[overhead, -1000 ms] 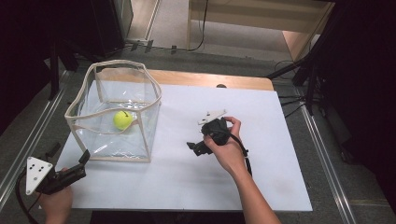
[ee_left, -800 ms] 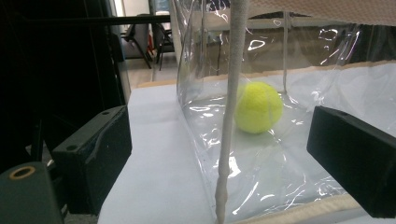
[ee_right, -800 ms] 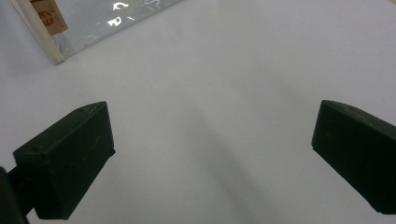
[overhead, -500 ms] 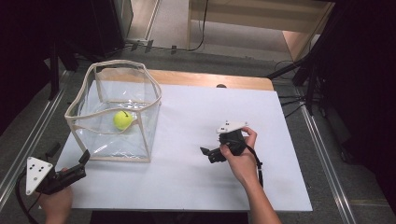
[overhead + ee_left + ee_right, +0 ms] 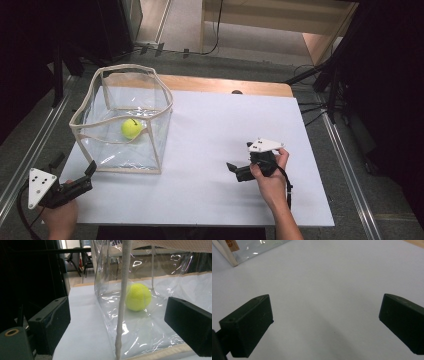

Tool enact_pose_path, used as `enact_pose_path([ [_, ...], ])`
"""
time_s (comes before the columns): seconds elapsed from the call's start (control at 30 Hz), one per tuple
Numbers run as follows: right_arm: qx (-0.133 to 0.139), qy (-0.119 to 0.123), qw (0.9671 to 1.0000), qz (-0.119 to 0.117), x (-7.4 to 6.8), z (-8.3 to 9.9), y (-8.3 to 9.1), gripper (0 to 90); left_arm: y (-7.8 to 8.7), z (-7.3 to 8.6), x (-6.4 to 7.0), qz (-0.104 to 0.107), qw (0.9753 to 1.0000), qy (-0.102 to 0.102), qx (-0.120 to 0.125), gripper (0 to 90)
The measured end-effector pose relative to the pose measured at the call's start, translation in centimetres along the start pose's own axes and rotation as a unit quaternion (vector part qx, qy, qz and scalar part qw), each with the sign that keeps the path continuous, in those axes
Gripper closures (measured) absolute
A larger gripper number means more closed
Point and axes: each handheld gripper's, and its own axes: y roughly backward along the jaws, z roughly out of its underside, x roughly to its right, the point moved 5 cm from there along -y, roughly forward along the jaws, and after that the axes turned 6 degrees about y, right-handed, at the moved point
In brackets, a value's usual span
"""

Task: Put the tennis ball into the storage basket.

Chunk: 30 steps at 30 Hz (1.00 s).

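Inside the clear box [image 5: 122,125], toward its middle on the floor: a yellow tennis ball [image 5: 131,128], touching neither wall as far as can be told. Box upright on the white table [image 5: 215,125], open at the top, cream piping along rim and edges, rim sagging a little.

Off the box's near left corner, just beside it but apart: the left gripper [image 5: 75,175], held in a hand [image 5: 60,217] at the table's near edge, jaws spread wide and empty, aimed at the box. From the left gripper view, jaws standing well apart on either side of the box's corner post [image 5: 122,302], ball [image 5: 138,297] seen through the clear wall beyond that post, nearer the right jaw in that view. Nothing between the jaws but the corner of the box, untouched.

Well to the right of the box, out over bare table: the right gripper [image 5: 231,167], gripped by the other hand [image 5: 270,175], grey three-cornered plate on top, cable trailing back along the wrist. Jaws pointing left toward the box, open and holding nothing. From the right gripper view, both jaws wide apart over plain white surface, a bottom corner of the box [image 5: 232,252] far off at the upper left.
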Motion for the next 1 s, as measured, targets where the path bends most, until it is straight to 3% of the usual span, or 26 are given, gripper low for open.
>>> enact_pose_path([
  [0.5,0.032,-0.018,0.9989,0.028,0.9,2.7,2.3,0.0,0.0,0.0,0.1,0.002,1.0000,-0.003,0.003,6.9],
  [0.8,0.050,-0.045,0.9966,0.047,1.6,4.9,4.1,0.0,0.0,0.0,0.1,0.003,1.0000,-0.003,0.003,6.9],
  [1.0,0.060,-0.049,0.9953,0.057,2.0,6.0,5.2,0.0,0.0,0.0,0.1,0.003,1.0000,-0.002,0.004,6.9],
])
